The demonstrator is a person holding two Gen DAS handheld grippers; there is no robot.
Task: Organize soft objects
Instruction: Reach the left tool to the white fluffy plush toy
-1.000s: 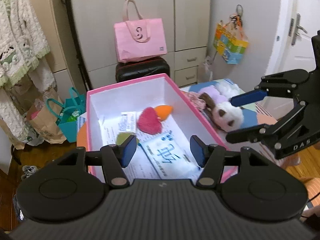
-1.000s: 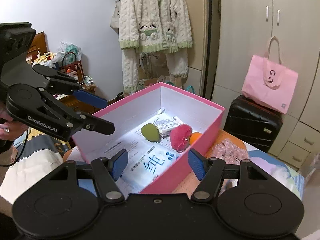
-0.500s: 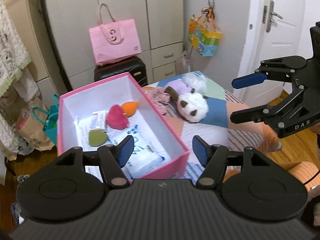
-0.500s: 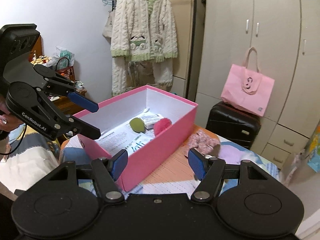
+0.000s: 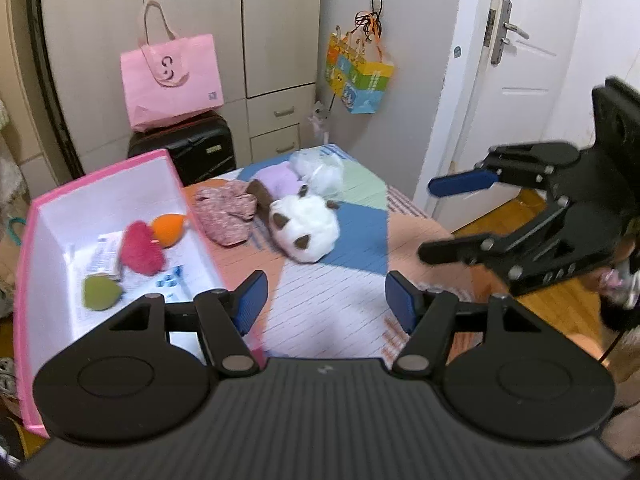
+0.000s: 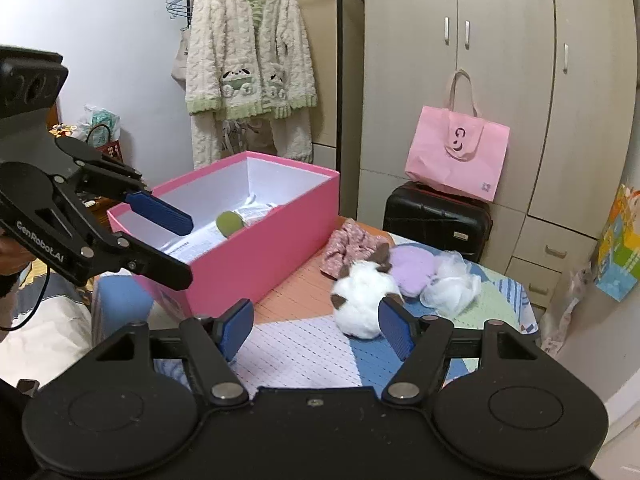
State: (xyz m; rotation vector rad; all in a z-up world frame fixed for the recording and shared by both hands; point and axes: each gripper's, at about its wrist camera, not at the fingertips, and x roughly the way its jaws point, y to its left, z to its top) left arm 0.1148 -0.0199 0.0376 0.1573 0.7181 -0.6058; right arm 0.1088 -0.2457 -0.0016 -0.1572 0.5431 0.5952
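Swung away from pink box (image 5: 100,200) toward white plush (image 5: 306,226) at frame centre, lying on quilted surface. Left claw (image 5: 326,300) and right claw (image 6: 316,330) released, empty. Probably light, squashy; best pinched mid-body.

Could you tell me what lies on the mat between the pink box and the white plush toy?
A crumpled pink floral cloth lies between the pink box and the white plush toy, shown best in the left wrist view.
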